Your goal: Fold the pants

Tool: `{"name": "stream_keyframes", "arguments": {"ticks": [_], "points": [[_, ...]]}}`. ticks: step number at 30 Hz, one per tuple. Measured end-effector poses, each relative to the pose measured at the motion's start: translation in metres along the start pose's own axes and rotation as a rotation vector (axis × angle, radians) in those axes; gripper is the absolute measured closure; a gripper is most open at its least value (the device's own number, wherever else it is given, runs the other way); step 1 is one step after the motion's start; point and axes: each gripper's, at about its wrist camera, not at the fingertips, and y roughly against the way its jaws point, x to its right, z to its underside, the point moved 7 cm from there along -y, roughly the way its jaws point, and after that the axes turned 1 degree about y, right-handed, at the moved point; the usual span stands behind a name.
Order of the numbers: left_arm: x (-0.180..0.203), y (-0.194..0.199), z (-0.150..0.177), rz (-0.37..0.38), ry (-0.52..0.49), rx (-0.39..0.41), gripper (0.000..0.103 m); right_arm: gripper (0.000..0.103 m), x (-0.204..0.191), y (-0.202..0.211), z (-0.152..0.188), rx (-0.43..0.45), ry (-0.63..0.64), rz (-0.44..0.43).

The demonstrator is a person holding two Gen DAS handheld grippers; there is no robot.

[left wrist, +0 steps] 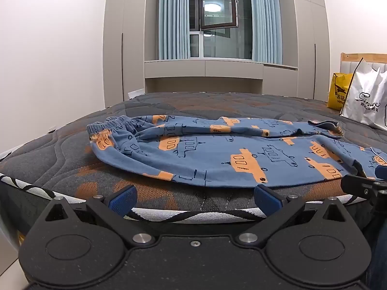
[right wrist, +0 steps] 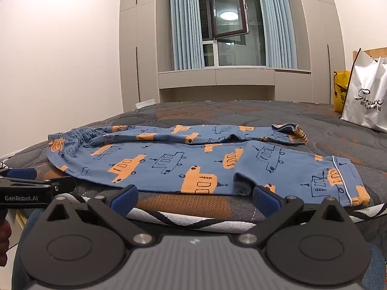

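Blue pants (left wrist: 217, 154) printed with orange vehicles lie flat across the quilted mattress (left wrist: 72, 149). The elastic waistband (left wrist: 108, 124) is at the left and both legs run to the right. In the right wrist view the pants (right wrist: 193, 162) show the far leg's cuff (right wrist: 290, 130) turned back and the near cuff (right wrist: 343, 181) with white piping. My left gripper (left wrist: 194, 199) stands open at the mattress's near edge, just short of the fabric. My right gripper (right wrist: 196, 199) is open too, its right pad (right wrist: 266, 199) close to the near leg's hem. Neither holds anything.
A white shopping bag (left wrist: 367, 101) and a yellow bag (left wrist: 337, 91) stand on the bed at the far right by the headboard. A finger of the right gripper (left wrist: 358, 183) shows at the right edge of the left wrist view. Wardrobes and a window lie beyond the bed.
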Motion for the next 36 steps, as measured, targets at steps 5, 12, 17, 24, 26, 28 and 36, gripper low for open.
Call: {"name": "stream_keyframes", "arguments": {"ticks": [5,12,17,24,26,28,36], "points": [[-0.0003,0.0016,0.0011,0.002,0.004,-0.002,0.001,0.000,0.0009,0.0002,-0.0007,-0.001,-0.001,0.001],[0.0023,-0.0041,0.0026,0.003,0.002,-0.010,0.000,0.000,0.0001,0.0001,-0.0019,0.004,-0.002,0.005],[0.0038,-0.0052,0.0025,0.006,-0.006,-0.013,0.000,0.000,0.0016,0.0001,-0.0014,0.001,-0.005,-0.001],[0.0033,-0.0057,0.0025,0.012,-0.006,-0.015,0.000,0.000,0.0007,-0.0005,-0.0029,0.000,-0.003,-0.001],[0.0033,-0.0057,0.0027,0.010,-0.007,-0.016,0.000,0.000,0.0009,-0.0012,-0.0019,-0.001,-0.003,-0.001],[0.0027,-0.0060,0.0026,0.010,-0.006,-0.015,0.000,0.000,0.0012,-0.0007,-0.0011,-0.001,-0.001,-0.001],[0.0022,-0.0060,0.0030,0.011,-0.002,-0.018,0.000,0.000,-0.0018,0.0005,-0.0017,-0.002,0.005,0.001]]}}
